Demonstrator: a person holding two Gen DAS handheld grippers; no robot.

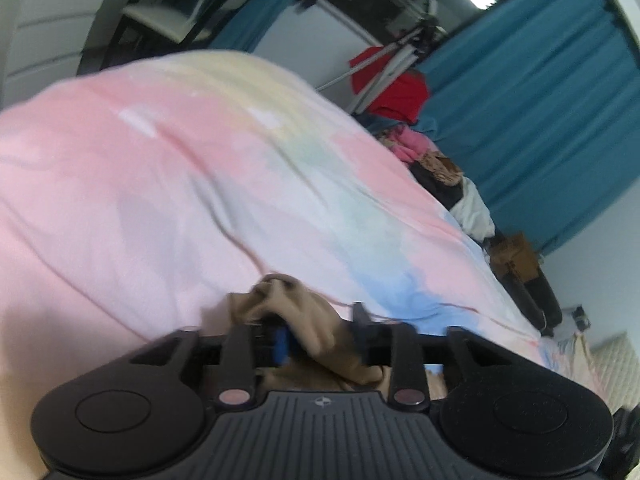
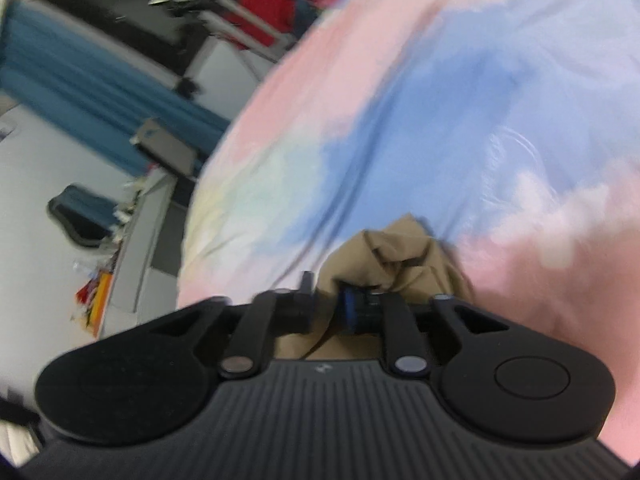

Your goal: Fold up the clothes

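left wrist view: left gripper (image 1: 320,326) and right gripper (image 2: 326,300) each pinch bunched tan garment (image 1: 308,312) at 6 o'clock over pastel bedspread (image 1: 160,168); no fold visible, folding apparently all remaining.

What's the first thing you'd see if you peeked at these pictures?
The big bedspread, splashed with pink, blue and pale yellow, fills most of both views. Right in front, the left gripper and the right gripper each pinch a bunch of tan cloth above it. Farther back in the left view, something bright red hangs on a white rack beside teal curtains.
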